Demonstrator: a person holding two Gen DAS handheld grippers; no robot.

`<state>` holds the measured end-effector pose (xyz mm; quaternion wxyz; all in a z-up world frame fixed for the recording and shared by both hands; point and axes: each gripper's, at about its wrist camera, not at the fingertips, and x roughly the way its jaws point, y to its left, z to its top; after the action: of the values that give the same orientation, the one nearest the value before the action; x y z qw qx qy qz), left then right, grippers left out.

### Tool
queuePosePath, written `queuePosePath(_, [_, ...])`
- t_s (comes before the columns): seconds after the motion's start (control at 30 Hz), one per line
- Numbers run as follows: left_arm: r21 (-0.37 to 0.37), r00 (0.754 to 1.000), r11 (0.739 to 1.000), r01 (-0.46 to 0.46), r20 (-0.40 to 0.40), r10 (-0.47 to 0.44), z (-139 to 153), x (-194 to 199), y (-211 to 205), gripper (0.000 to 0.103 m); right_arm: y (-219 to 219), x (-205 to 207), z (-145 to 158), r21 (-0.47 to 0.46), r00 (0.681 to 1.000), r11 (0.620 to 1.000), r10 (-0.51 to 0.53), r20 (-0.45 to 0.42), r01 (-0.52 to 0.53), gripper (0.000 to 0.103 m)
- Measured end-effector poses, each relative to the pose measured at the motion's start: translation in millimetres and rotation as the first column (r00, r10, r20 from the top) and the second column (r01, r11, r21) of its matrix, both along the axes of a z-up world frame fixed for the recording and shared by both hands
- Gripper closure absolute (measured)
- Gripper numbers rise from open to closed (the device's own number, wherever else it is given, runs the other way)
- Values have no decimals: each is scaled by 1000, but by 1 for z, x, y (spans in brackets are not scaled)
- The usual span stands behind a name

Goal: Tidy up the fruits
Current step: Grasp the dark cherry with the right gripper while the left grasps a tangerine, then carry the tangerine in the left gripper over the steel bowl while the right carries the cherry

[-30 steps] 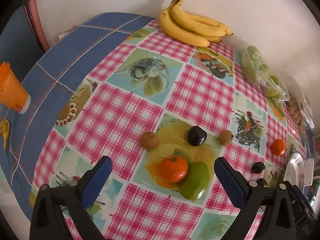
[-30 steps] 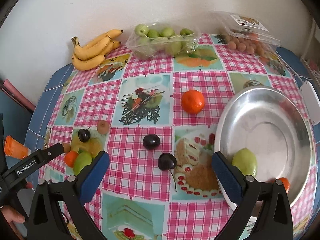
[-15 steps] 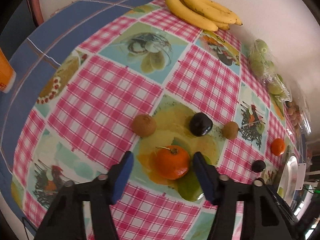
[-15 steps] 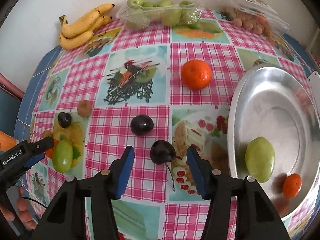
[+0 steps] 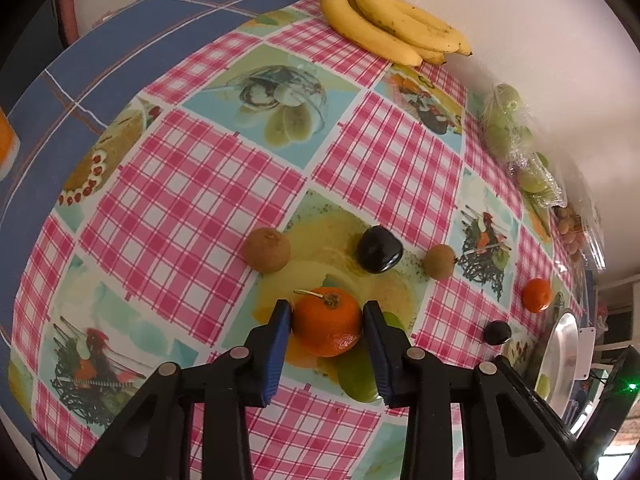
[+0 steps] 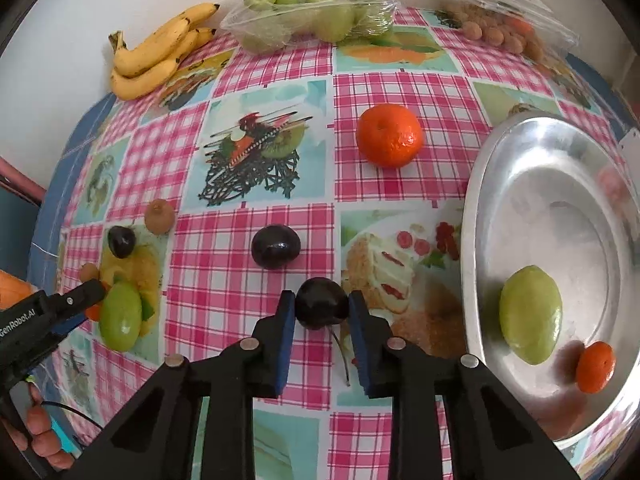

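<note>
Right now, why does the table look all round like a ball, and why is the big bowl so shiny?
Left wrist view: the fisheye lens bends the tablecloth into a dome, with dark corners. Right wrist view: same bending; the metal bowl shows bright glare and blurry reflections of the fruit inside; the far bags look soft.

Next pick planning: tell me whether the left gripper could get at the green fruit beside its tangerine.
Probably not yet: the left gripper is shut on the tangerine, and the green fruit lies partly under its right finger.

A home dining table: checked oilcloth point(image 6: 256, 304) (fruit prints), bananas point(image 5: 392, 28).
</note>
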<state>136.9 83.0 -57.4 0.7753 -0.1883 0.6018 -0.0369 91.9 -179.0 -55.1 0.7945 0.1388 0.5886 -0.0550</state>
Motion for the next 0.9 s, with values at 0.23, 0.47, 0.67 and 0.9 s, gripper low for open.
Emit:
queuePosePath(0.23, [-6, 997, 1000, 3, 82, -2, 28, -1, 2, 64, -5, -4, 23, 30, 998, 1000, -9, 66, 7, 76])
queuePosePath(0.47, [10, 986, 1000, 19, 165, -20, 56, -5, -5, 64, -4, -14, 61, 13, 986, 1000, -9, 165, 7, 76])
queuePosePath(0.67, [25, 983, 1000, 17, 180, -21, 62, -7, -6, 64, -6, -17, 69, 11, 984, 1000, -12, 175, 10, 75])
queuePosePath(0.9, [46, 983, 999, 25, 183, -34, 63, -9, -14, 64, -15, -18, 63, 26, 988, 999, -25, 149, 21, 76])
